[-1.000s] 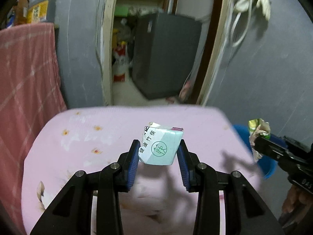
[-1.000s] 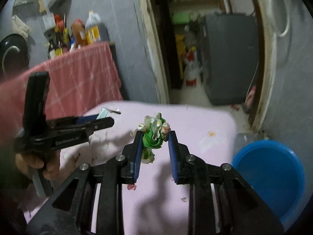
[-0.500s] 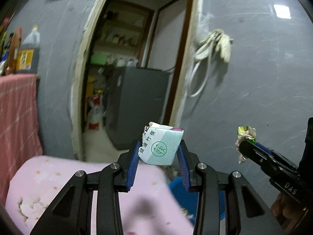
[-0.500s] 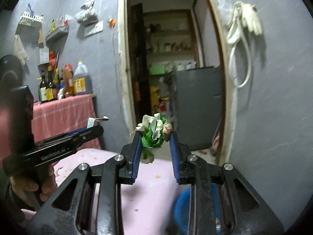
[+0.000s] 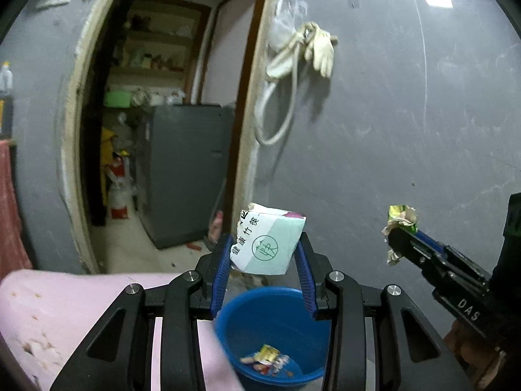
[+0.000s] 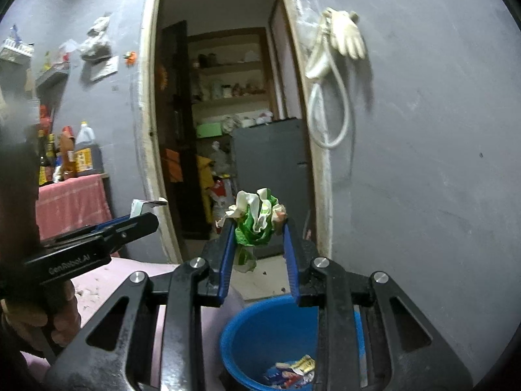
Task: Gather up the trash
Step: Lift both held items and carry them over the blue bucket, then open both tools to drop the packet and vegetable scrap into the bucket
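Note:
My left gripper [image 5: 264,251] is shut on a white and pale-green paper packet [image 5: 268,244] with green print, held in the air above a blue bucket [image 5: 247,325]. My right gripper [image 6: 259,228] is shut on a crumpled green and white wrapper [image 6: 257,220], also held above the blue bucket [image 6: 260,325]. The bucket holds a few colourful wrappers [image 5: 267,358] at its bottom. The right gripper also shows at the right in the left wrist view [image 5: 399,238]; the left gripper shows at the left in the right wrist view [image 6: 143,218].
The bucket stands on the floor beside a pink-covered table [image 5: 65,309], against a grey wall [image 5: 407,130]. An open doorway [image 5: 156,130] with a dark cabinet [image 5: 185,169] lies ahead. White gloves and a hose [image 5: 302,52] hang on the wall.
Both grippers have swung right, off the pink table and over the blue bucket, each still holding its piece of trash. The bucket's inside has come into view.

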`<action>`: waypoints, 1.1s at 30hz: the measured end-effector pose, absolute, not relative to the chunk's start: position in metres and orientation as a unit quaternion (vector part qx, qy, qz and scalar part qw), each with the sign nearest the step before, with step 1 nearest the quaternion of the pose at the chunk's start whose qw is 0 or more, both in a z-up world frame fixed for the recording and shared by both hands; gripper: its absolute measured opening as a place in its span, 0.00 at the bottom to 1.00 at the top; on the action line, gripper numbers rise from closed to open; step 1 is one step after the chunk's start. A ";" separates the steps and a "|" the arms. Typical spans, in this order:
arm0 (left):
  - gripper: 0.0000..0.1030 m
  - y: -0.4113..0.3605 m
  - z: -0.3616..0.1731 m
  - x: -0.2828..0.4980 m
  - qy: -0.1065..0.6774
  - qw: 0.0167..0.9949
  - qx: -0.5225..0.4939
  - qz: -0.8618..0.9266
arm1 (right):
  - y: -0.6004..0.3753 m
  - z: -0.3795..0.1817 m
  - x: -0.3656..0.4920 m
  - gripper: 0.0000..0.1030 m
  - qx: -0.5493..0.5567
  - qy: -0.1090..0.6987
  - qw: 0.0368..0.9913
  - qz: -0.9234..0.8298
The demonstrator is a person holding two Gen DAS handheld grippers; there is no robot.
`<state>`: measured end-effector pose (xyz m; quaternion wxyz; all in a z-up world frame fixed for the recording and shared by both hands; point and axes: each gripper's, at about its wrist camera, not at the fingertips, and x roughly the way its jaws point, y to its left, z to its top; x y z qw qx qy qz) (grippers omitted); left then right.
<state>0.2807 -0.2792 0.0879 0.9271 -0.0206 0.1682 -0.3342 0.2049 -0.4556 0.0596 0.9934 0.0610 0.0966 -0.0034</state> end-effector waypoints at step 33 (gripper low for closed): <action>0.36 -0.365 -0.070 0.354 0.439 0.841 0.056 -0.312 | -0.519 -0.072 0.262 0.31 0.157 0.295 0.942 -0.021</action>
